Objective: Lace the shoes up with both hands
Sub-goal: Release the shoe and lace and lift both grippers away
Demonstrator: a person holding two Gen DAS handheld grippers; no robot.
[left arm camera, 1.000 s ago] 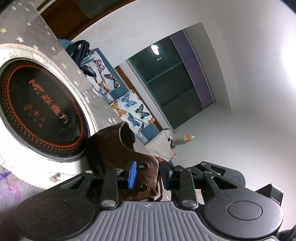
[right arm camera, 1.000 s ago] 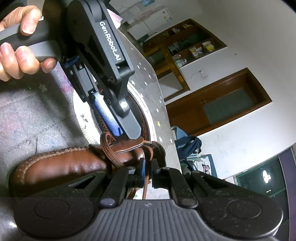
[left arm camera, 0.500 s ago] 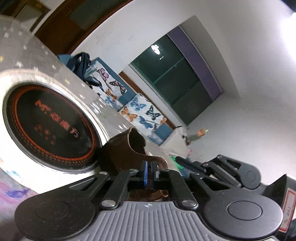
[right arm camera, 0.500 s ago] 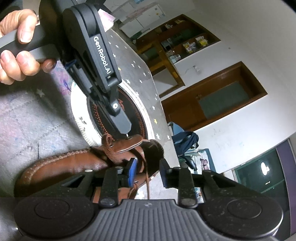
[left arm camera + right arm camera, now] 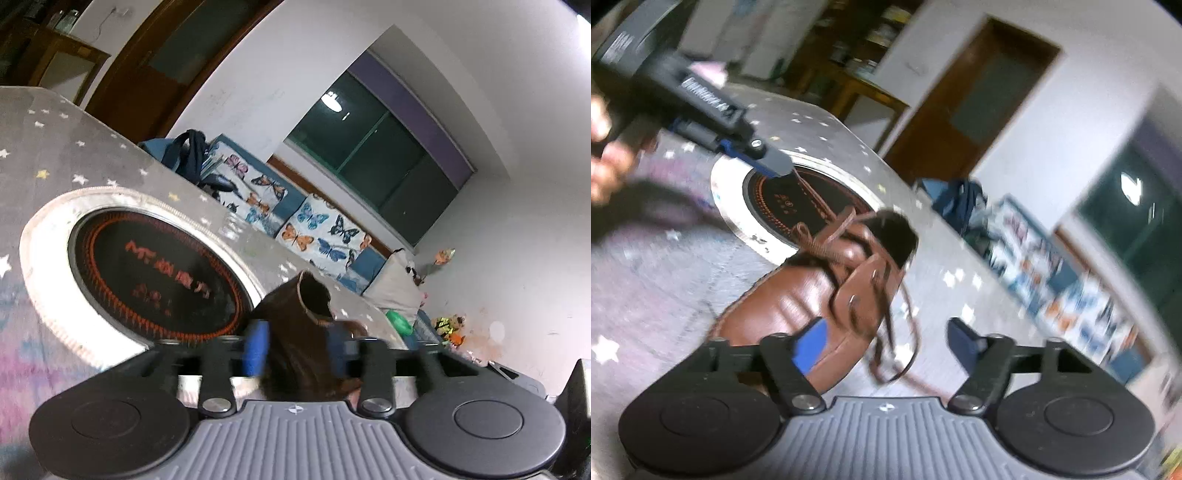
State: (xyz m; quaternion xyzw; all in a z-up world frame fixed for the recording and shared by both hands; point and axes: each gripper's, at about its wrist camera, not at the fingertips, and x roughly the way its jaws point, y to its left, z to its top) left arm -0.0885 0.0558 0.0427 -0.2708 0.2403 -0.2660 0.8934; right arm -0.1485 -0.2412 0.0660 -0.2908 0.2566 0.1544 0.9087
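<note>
A brown leather shoe (image 5: 798, 306) lies on the star-patterned tablecloth, its toe toward the lower left of the right wrist view. Its brown lace (image 5: 827, 236) is crossed loosely over the tongue. My right gripper (image 5: 884, 345) hangs just before the shoe's eyelets, jaws opening wide. Loose lace ends dangle between the fingers, and neither blue pad presses them. My left gripper (image 5: 779, 168), held by a hand (image 5: 605, 162), is up and left of the shoe, and one lace strand runs to its tip. In its own view the left gripper (image 5: 295, 350) is opening, pads apart before the shoe's collar (image 5: 310, 295).
A round black cooktop with orange markings (image 5: 147, 273) is set in a pale ring in the table, right behind the shoe. The table's far edge (image 5: 155, 162) borders a dark bag (image 5: 188, 155) and a butterfly-print sofa (image 5: 306, 221). A wooden door (image 5: 964, 110) stands beyond.
Both grippers went from shut to apart. The right let the lace drop and rolled, backing off the shoe. The left drew up and away from the shoe, a strand trailing to it.
</note>
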